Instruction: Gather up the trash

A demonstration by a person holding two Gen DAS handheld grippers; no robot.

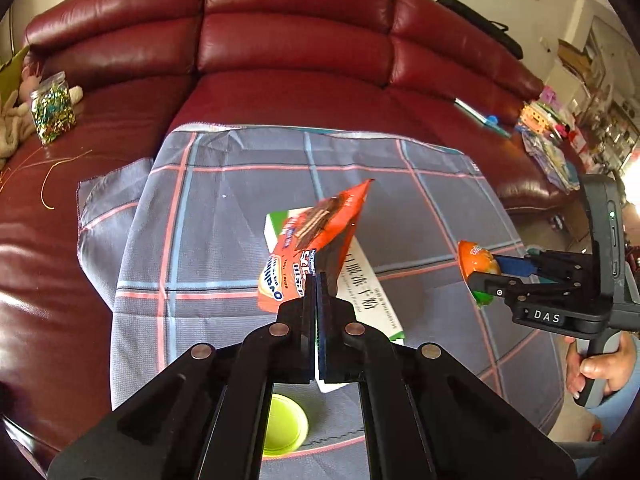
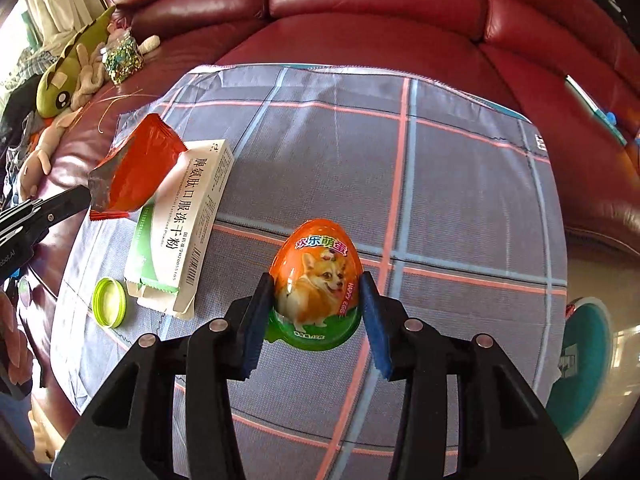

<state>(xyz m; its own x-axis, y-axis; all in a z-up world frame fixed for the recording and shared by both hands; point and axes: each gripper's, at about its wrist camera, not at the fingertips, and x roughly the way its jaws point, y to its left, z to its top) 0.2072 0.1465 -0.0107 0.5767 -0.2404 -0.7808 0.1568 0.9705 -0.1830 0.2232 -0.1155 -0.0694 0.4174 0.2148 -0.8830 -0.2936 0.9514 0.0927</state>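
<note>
Your left gripper has its jaws clamped tight on the bottom edge of the orange snack wrapper, which hangs lifted above the white-and-green medicine box. That box lies flat on the grey plaid cloth spread over the red leather sofa, with a lime-green bottle cap just beside its near end. Your right gripper grips the orange toy egg — the one printed with a corgi — between its blue pads, one on each side, and the egg is clear of the cloth. At the sofa's far left a jar of glitter sits beside plush toys — well apart from the cloth.
</note>
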